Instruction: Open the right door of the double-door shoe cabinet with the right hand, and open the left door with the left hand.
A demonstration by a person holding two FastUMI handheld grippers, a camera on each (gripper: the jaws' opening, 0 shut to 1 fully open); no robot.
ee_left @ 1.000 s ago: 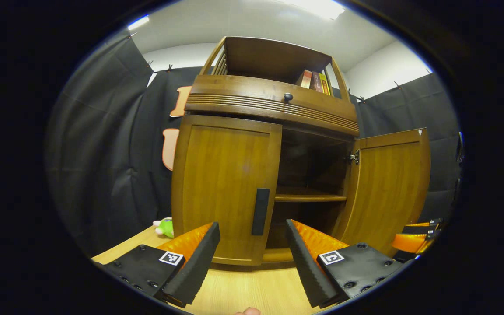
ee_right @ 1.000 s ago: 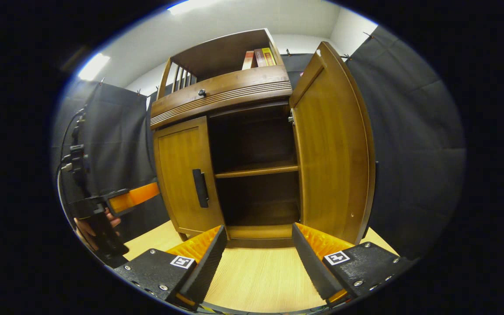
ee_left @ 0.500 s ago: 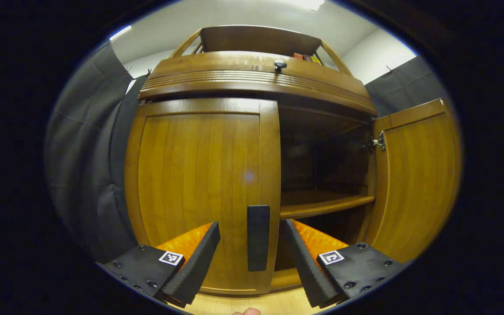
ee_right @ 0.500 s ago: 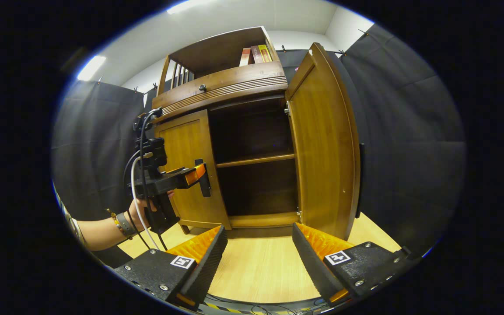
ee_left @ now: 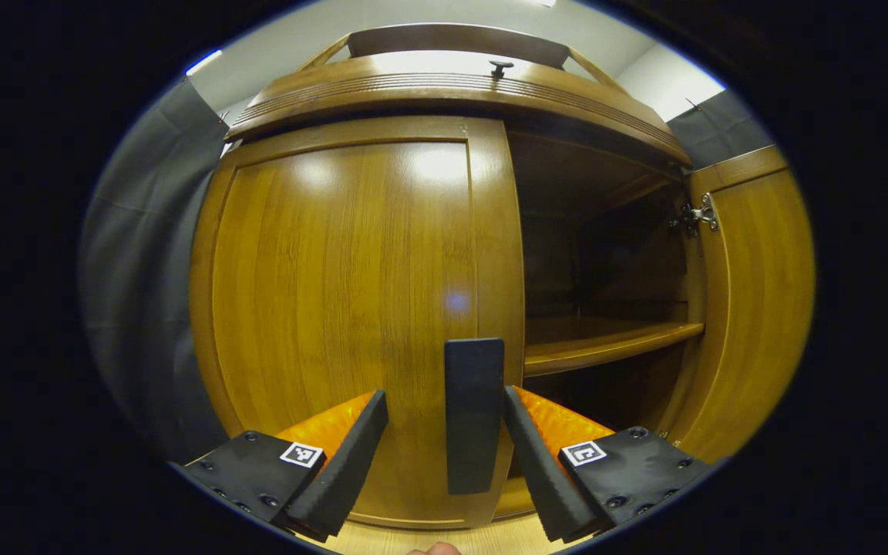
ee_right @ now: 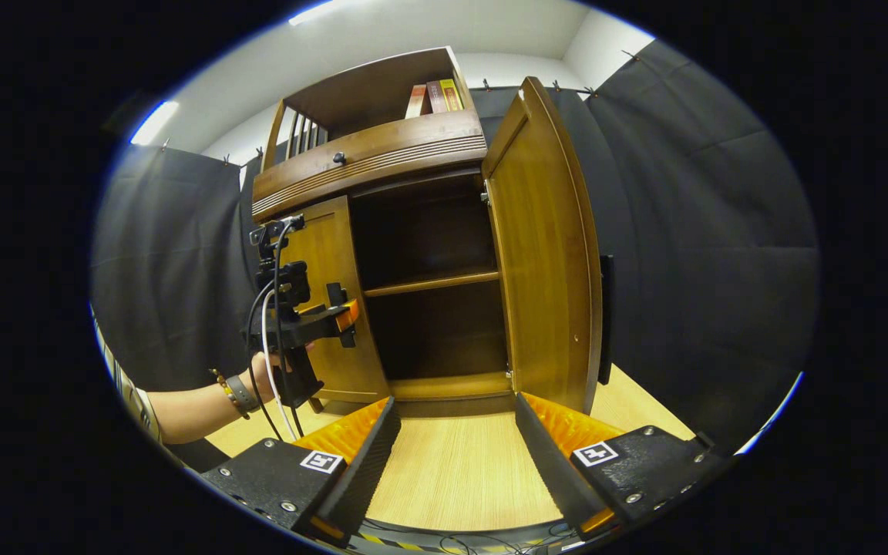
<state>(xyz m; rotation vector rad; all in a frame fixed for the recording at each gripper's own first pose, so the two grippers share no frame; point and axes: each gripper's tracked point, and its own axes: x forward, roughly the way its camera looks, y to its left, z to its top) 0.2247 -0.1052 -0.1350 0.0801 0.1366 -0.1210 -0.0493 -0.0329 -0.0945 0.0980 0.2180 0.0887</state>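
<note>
Left gripper view: left gripper (ee_left: 444, 455) is seen wide open, nothing gripped. The handle (ee_left: 474, 415) of the left door (ee_left: 351, 308) is framed between the two fingers; the right finger (ee_left: 540, 462) sits just beside it, contact cannot be told. Left door is shut against the cabinet (ee_left: 452, 81). Right door (ee_left: 756, 301) is swung open at the right edge, with a shelf (ee_left: 606, 343) exposed inside and a hinge (ee_left: 697, 216) visible at the top.

Right gripper view: right gripper (ee_right: 452, 462) is held wide open and empty, low above the wooden floor (ee_right: 459, 470), well apart from the cabinet (ee_right: 367, 162). Right door (ee_right: 548, 254) is seen standing open, left door (ee_right: 328, 308) closed. Left gripper (ee_right: 340, 312) is seen farther off, held by a hand (ee_right: 274, 370), with its fingertips at the left door's handle (ee_right: 334, 293). Books (ee_right: 432, 96) are seen on the top shelf.
</note>
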